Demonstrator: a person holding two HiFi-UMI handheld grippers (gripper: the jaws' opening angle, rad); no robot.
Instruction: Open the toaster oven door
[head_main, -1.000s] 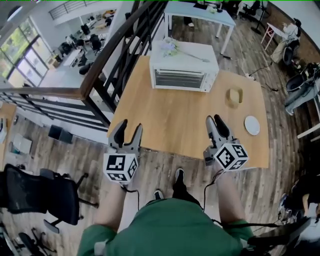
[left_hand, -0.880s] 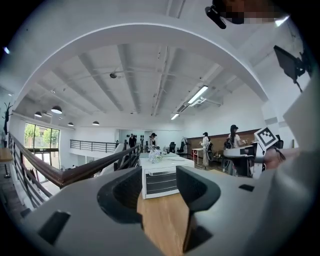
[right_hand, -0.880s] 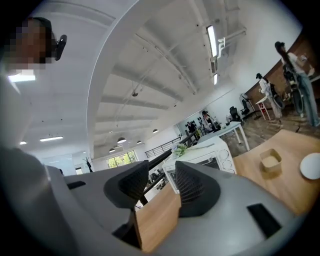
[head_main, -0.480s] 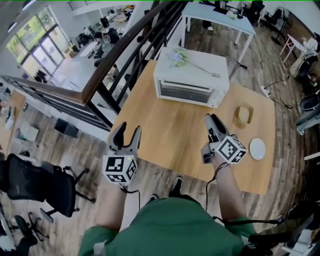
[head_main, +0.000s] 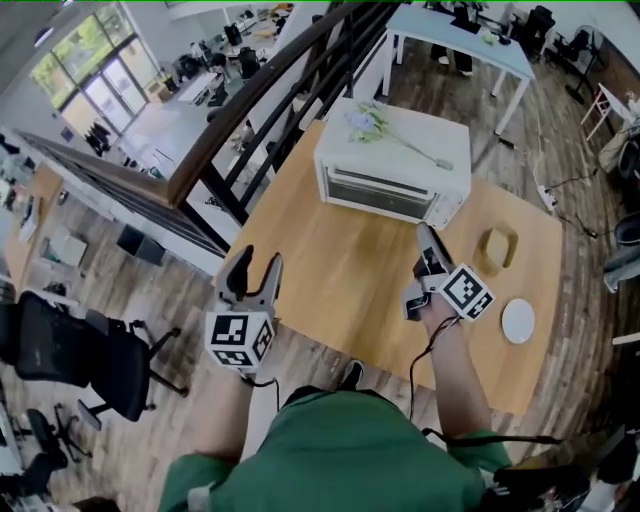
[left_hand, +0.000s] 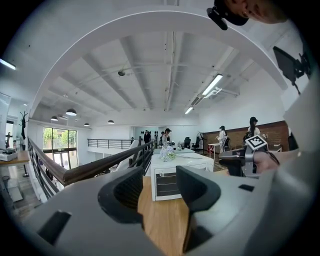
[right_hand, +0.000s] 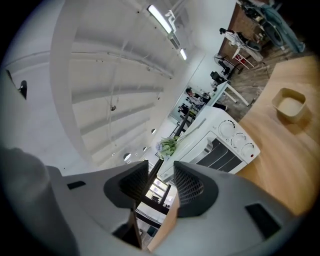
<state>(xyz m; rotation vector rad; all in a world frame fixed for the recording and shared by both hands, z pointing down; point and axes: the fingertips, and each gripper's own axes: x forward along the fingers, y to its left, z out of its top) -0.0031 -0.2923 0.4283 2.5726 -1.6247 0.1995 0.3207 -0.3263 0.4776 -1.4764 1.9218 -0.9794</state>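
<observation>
A white toaster oven stands at the far side of the wooden table, its glass door shut and a sprig of flowers lying on top. My right gripper is over the table, rolled onto its side and aimed at the oven's right end, a short way off it. Its jaws are open and empty; the right gripper view shows the oven past my right gripper. My left gripper hovers at the table's near left edge, open and empty, facing the oven.
A beige holder and a small white plate sit on the table's right side. A dark railing runs along the table's left, with a drop to a lower floor beyond. An office chair stands at the lower left.
Both grippers have moved forward toward the oven, the right one farther. The right gripper has rolled onto its side.
</observation>
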